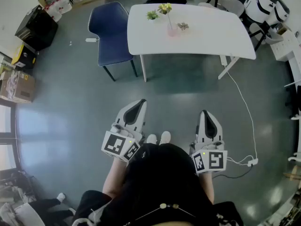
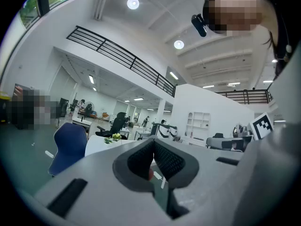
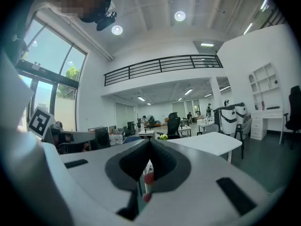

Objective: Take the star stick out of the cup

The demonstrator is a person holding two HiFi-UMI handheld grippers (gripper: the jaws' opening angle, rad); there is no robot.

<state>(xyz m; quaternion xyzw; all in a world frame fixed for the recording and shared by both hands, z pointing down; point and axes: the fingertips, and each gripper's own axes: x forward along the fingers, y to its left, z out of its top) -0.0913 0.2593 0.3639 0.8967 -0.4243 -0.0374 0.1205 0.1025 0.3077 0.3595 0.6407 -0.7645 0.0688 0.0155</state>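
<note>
Head view: my left gripper (image 1: 142,102) and right gripper (image 1: 204,113), square markers on their cubes, sit low by my body. The cup (image 1: 172,31) holding the star stick (image 1: 165,8) stands on the table (image 1: 211,41), well apart; a chair (image 1: 110,32) is beside it.
Left gripper view: my jaws are pressed together, empty.
Right gripper view: my jaws are pressed together, empty.

No legible text, number or brand. The left cube (image 1: 120,146) on the left tongs (image 1: 139,103) and the right cube (image 1: 210,161) on the right tongs (image 1: 205,113) show only black-and-white square code patterns.
</note>
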